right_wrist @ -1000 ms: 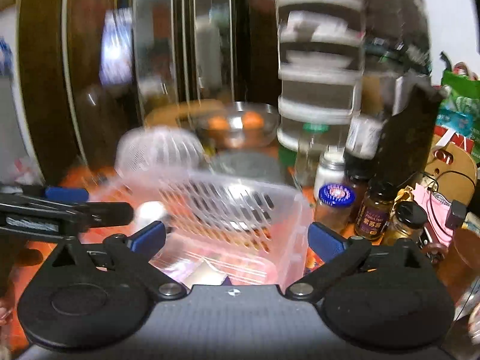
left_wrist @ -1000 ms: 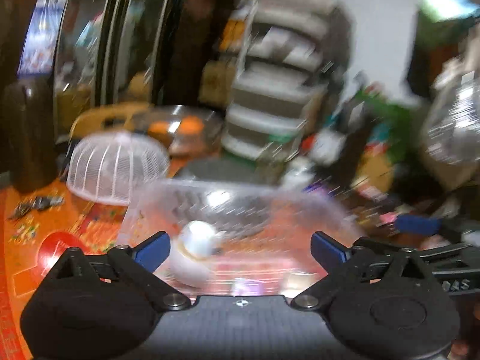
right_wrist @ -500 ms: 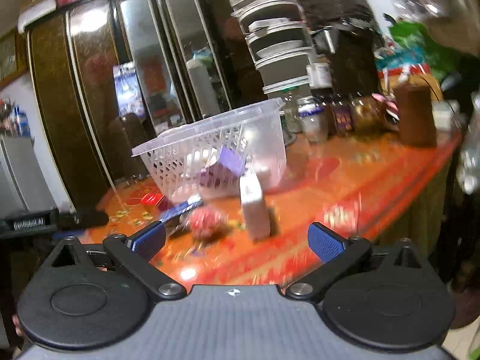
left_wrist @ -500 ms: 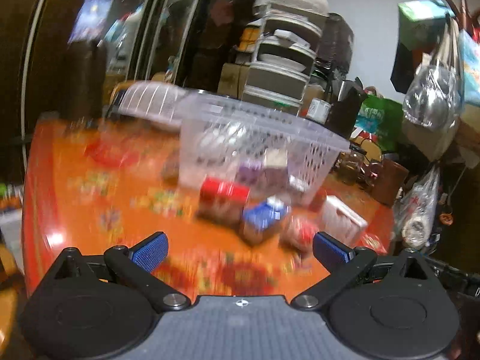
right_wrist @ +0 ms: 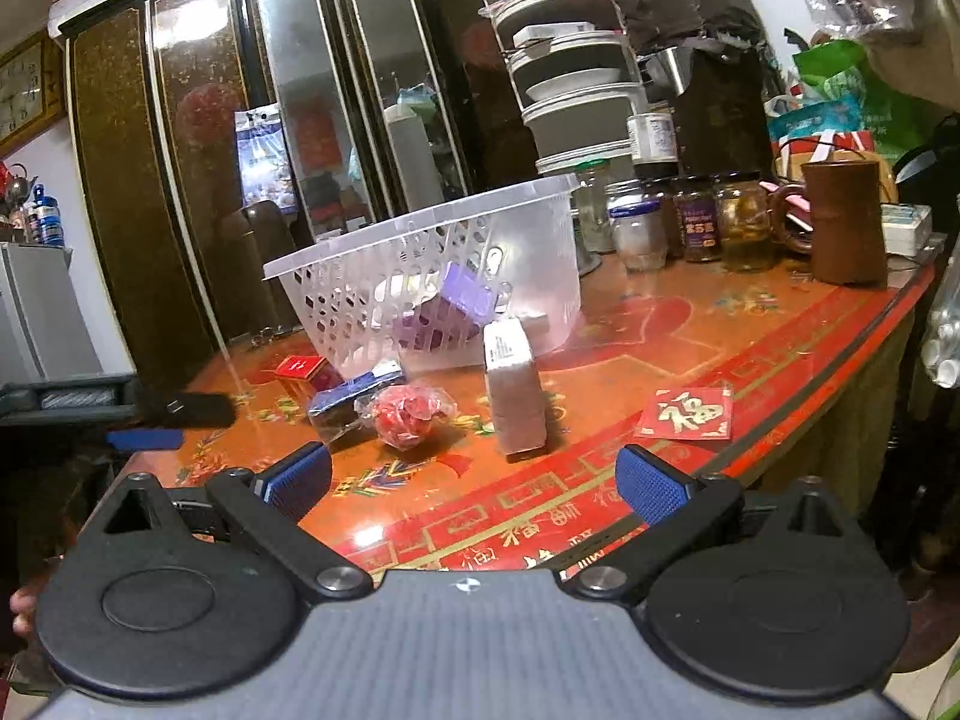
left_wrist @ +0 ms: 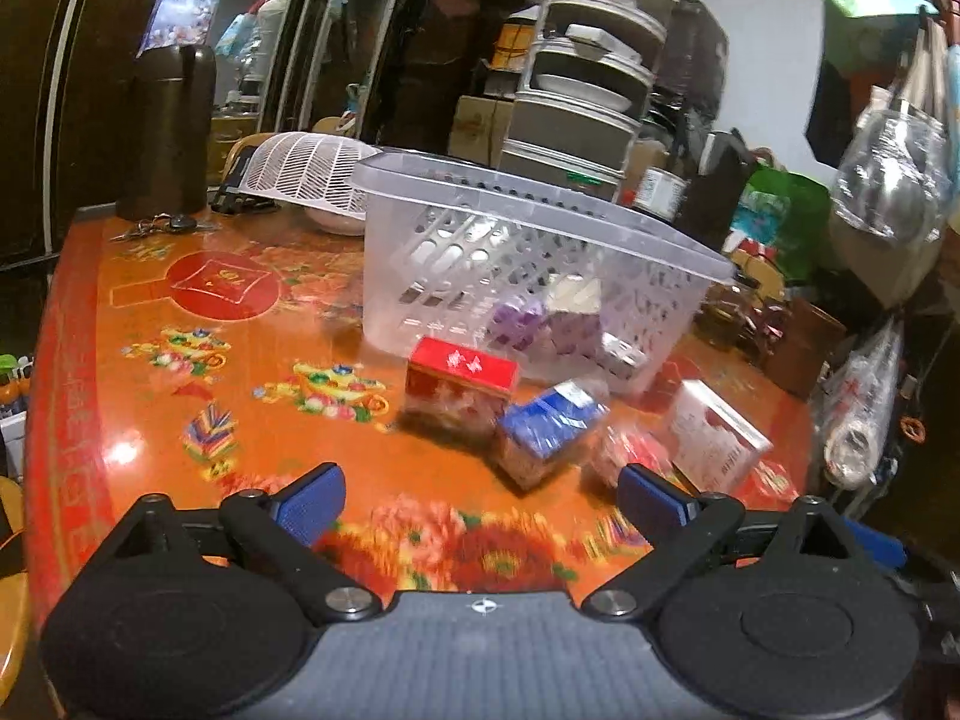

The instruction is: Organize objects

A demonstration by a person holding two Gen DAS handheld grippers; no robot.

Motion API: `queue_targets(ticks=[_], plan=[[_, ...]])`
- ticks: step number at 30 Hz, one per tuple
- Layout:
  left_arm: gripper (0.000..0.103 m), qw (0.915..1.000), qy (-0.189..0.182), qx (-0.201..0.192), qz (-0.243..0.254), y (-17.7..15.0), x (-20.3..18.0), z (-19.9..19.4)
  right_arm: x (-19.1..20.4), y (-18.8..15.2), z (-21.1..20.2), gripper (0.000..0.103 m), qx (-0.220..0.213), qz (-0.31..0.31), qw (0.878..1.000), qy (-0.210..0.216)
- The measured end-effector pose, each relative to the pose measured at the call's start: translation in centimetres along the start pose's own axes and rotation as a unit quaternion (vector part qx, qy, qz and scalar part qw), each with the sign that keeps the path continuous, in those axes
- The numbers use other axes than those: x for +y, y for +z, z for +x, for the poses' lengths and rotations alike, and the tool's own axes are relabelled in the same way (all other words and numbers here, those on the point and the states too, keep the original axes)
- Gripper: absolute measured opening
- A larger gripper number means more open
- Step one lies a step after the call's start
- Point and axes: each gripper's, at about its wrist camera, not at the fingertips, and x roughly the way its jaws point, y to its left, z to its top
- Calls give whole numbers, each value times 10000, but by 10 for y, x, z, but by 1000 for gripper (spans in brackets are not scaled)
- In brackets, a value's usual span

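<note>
A clear plastic basket (left_wrist: 540,222) (right_wrist: 534,240) stands on the orange patterned table (left_wrist: 180,390) with purple boxes (left_wrist: 540,324) (right_wrist: 456,300) inside. In front of it lie a red box (left_wrist: 459,375) (right_wrist: 300,369), a blue box (left_wrist: 549,420) (right_wrist: 354,393), a red wrapped bundle (left_wrist: 630,456) (right_wrist: 408,411) and a white box (left_wrist: 717,435) (right_wrist: 513,390). My left gripper (left_wrist: 480,498) is open and empty, held back from the objects. My right gripper (right_wrist: 474,480) is open and empty at the table's front edge. The left gripper also shows in the right wrist view (right_wrist: 144,420).
A white mesh food cover (left_wrist: 306,171) and a dark thermos (left_wrist: 168,126) stand behind the basket. Jars (right_wrist: 696,225) and a brown mug (right_wrist: 840,228) line the back right. A red card (right_wrist: 687,414) lies near the table edge. Stacked dishes (right_wrist: 570,78) are behind.
Both grippers have pulled back from over the basket to the table's front. The basket now stands on the table with the boxes in front of it in view.
</note>
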Motion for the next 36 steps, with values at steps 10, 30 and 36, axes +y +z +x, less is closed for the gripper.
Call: queue_targets(ticks=[10,30,36], plan=[[91,9979,248,73,592,30,-7,45,-2,1,6,103,-2,79,10000,15],[75,9969,393,300,614,41,3,97,11,8,19,102,141,-395,9988,-233],[65,9959,405,283,756,38,-2,96,14,13,31,99,162,-571,9978,-297]])
